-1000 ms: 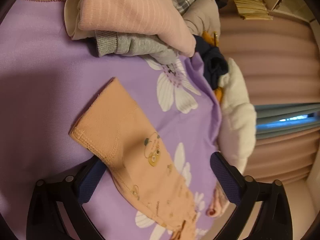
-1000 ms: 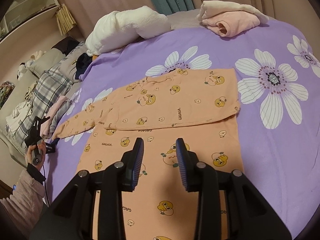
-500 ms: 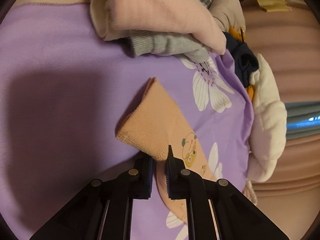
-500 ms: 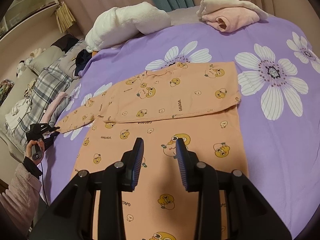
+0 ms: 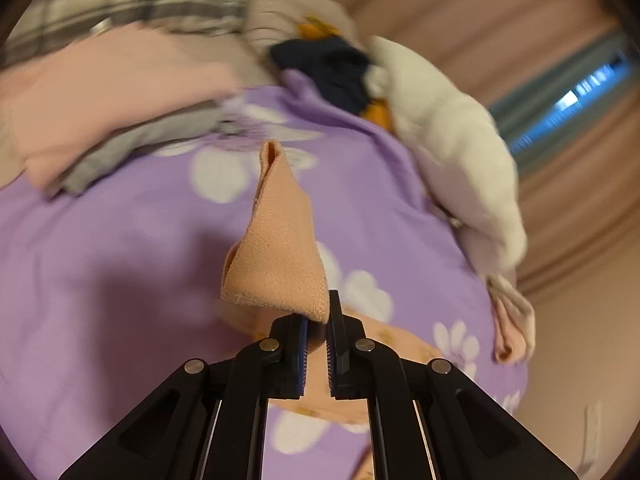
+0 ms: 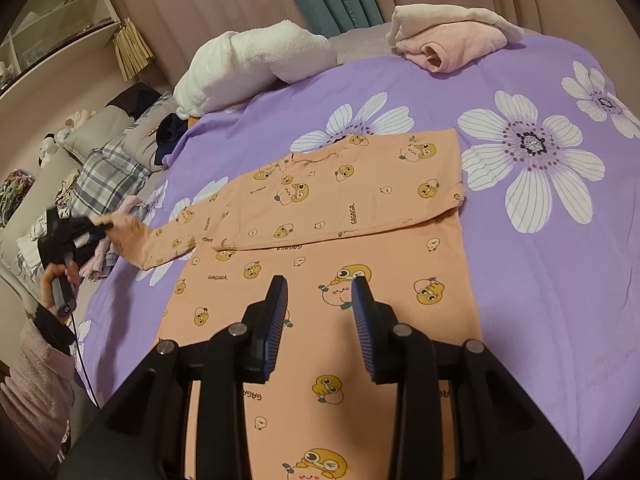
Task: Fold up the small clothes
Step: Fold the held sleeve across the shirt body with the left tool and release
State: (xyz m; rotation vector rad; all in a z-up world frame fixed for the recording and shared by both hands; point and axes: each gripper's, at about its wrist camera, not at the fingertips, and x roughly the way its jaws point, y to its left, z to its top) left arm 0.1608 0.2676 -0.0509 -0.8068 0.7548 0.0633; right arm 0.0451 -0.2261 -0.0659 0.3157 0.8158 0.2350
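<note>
Two grippers over a purple bedspread (image 6: 540, 280), left gripper (image 5: 317, 354) clamping an orange shirt's (image 6: 340, 216) sleeve cuff (image 5: 276, 256) at nine o'clock, right gripper (image 6: 320, 320) narrowly parted, empty, above the shirt.

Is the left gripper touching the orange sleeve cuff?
Touching. The left wrist view shows the left gripper shut on the orange sleeve cuff, fabric pinched between its pads.
</note>
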